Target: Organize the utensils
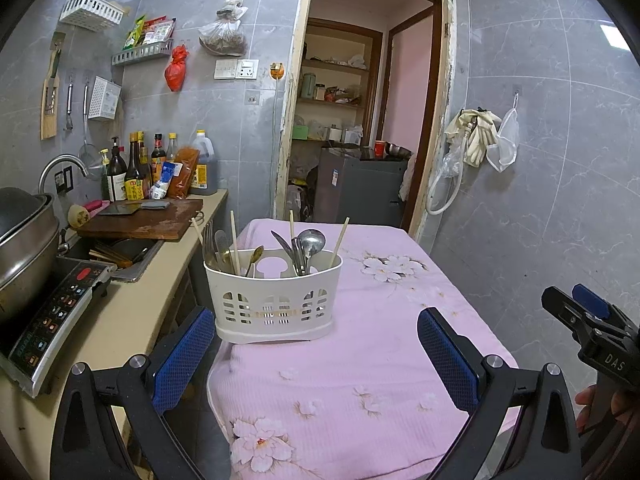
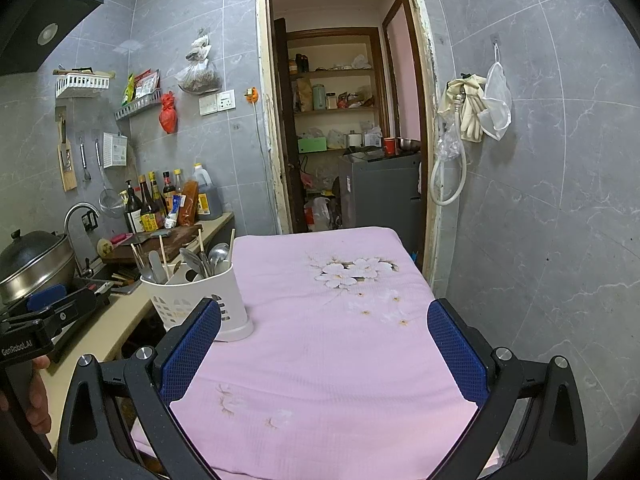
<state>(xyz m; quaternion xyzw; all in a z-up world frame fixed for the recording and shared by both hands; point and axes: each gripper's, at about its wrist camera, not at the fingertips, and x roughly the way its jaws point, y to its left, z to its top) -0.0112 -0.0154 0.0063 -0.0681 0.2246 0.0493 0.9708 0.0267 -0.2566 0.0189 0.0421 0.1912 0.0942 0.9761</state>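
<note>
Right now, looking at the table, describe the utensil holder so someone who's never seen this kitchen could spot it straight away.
Find the table with the pink floral cloth in front of the doorway. Near its left edge, by the counter, stands the cream plastic utensil caddy with slotted sides. It is the only object on the cloth, holding a steel ladle, forks and chopsticks upright.

Standing in one white caddy point(image 1: 274, 300): four chopsticks point(image 1: 235, 242), one ladle point(image 1: 311, 242), one gold spoon point(image 1: 256, 256). Lying beneath: one pink floral cloth point(image 1: 360, 360).
</note>
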